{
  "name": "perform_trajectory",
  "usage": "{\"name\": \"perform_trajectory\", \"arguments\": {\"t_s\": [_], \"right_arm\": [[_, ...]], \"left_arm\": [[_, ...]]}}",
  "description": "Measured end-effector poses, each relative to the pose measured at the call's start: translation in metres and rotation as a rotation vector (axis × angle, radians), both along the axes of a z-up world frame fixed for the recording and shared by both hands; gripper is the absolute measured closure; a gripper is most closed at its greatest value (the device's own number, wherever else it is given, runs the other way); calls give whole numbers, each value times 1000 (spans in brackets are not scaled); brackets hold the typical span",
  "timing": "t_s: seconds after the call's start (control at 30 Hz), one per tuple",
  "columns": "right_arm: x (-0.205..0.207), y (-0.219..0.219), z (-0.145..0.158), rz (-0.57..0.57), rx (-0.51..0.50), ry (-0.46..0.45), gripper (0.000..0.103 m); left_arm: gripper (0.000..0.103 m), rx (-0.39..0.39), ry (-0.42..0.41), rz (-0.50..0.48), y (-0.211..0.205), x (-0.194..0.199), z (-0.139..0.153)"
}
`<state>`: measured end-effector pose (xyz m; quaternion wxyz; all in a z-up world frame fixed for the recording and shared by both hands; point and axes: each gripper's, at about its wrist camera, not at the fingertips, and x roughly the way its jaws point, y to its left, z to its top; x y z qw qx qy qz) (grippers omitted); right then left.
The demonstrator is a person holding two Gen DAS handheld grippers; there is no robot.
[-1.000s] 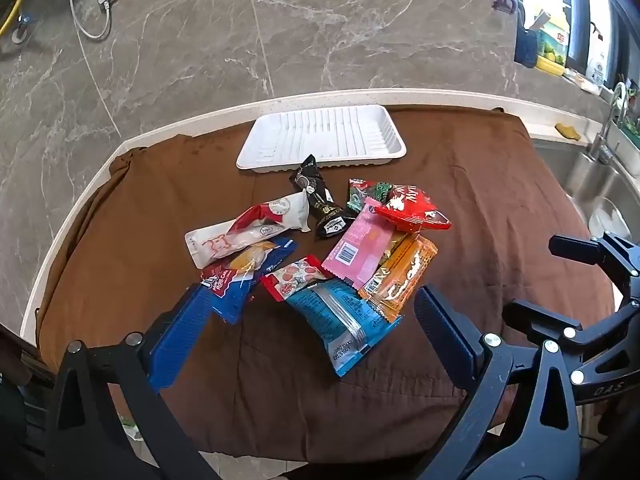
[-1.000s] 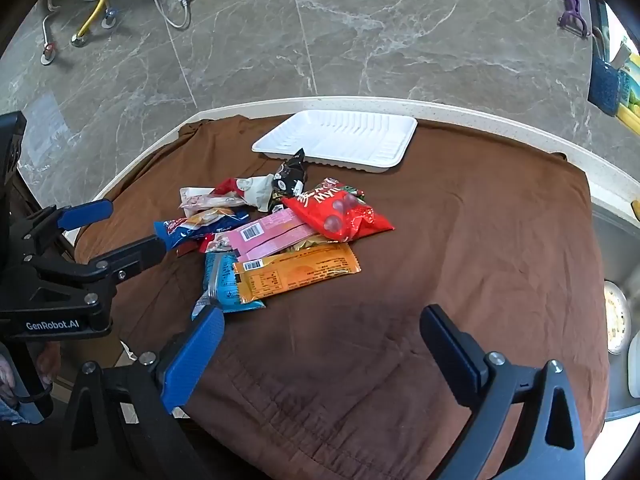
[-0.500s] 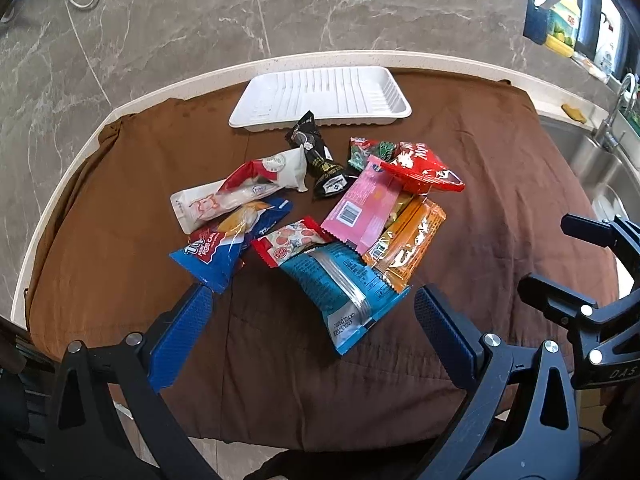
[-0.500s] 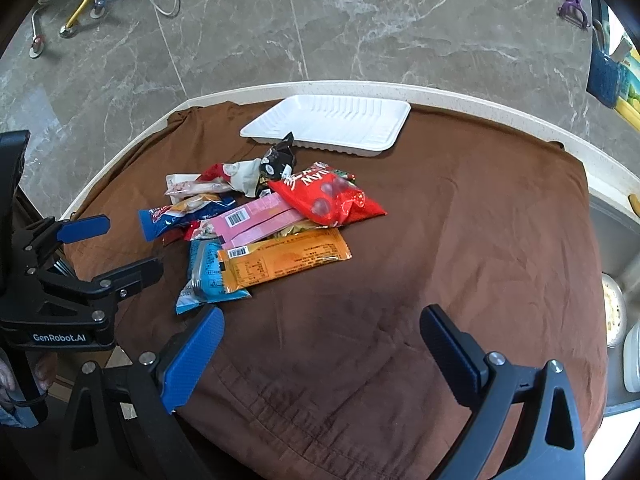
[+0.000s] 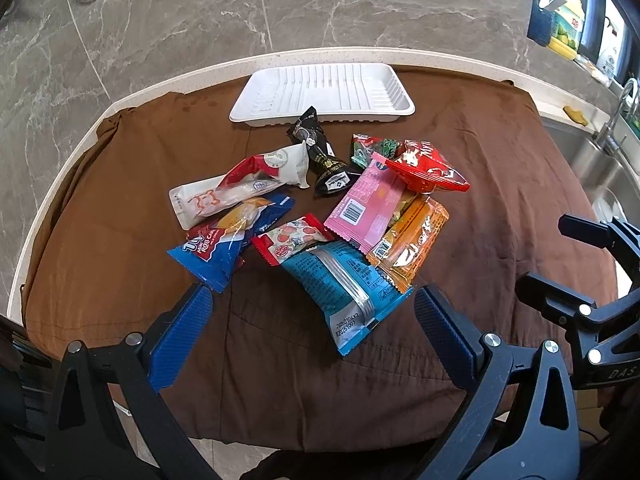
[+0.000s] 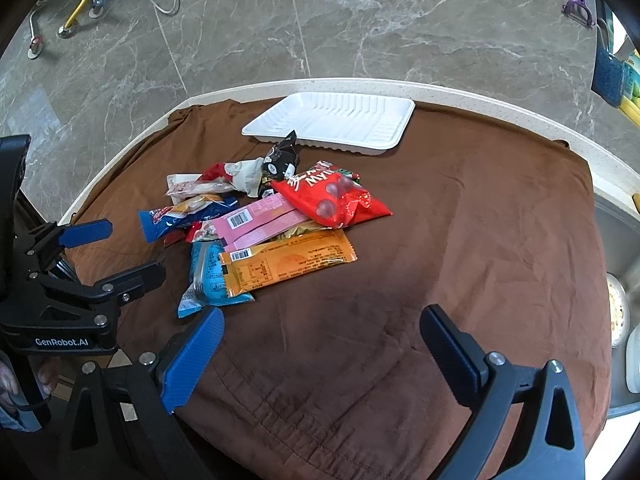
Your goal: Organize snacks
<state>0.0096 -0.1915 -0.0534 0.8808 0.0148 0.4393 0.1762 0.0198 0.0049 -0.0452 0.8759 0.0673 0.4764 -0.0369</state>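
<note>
Nearest, left gripper [image 5: 308, 324] and right gripper [image 6: 320, 336], fingers spread wide, nothing held. Just beyond, light blue packet [image 5: 344, 288] at the front of a snack heap (some overlapping) on the brown-clothed surface [image 5: 500, 152]. Farthest, empty white tray [image 5: 324, 94].

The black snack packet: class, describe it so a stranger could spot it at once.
Find the white tray at the far edge of the brown cloth. Just in front of it, at the pile's top, lies the black snack packet, its tip overlapping the tray's near rim. It is the only black wrapper.
</note>
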Motion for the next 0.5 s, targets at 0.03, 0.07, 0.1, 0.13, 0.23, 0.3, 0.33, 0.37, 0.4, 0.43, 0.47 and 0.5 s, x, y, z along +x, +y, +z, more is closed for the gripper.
{"name": "perform_trajectory", "arguments": {"t_s": [0.03,0.07,0.1,0.13,0.23,0.3,0.33,0.37,0.4,0.43,0.47,0.5], "right_arm": [[1,0,0,0,2,1,2],[1,0,0,-1,3,2,2],[1,0,0,-1,3,3,2],[1,0,0,-1,2,3,2],[2,0,0,0,3,3,2],[3,0,1,0,1,2,2],[3,0,1,1,2,3,2],[3,1,1,1,2,3,2],[3,1,1,1,2,3,2],[3,1,1,1,1,3,2],[3,1,1,2,2,4,2],[4,2,2,4,2,5,2]], "left_arm": [[0,-1,-1,1,0,0,0],[0,-2,-2,0,-1,0,-1],[0,-2,-2,0,-1,0,-1],[0,-2,-1,0,-1,0,-1],[0,-4,-2,-1,-1,1,-1],[0,-6,-1,-2,-1,2,-1],[0,-6,-1,-2,-1,1,-2],[0,-5,0,-2,-1,1,-2],[0,-6,0,-2,-1,1,-2],[0,-8,1,-3,-1,1,-2],[0,-9,2,-3,0,1,-2],[0,-11,2,-4,0,1,-2]]}}
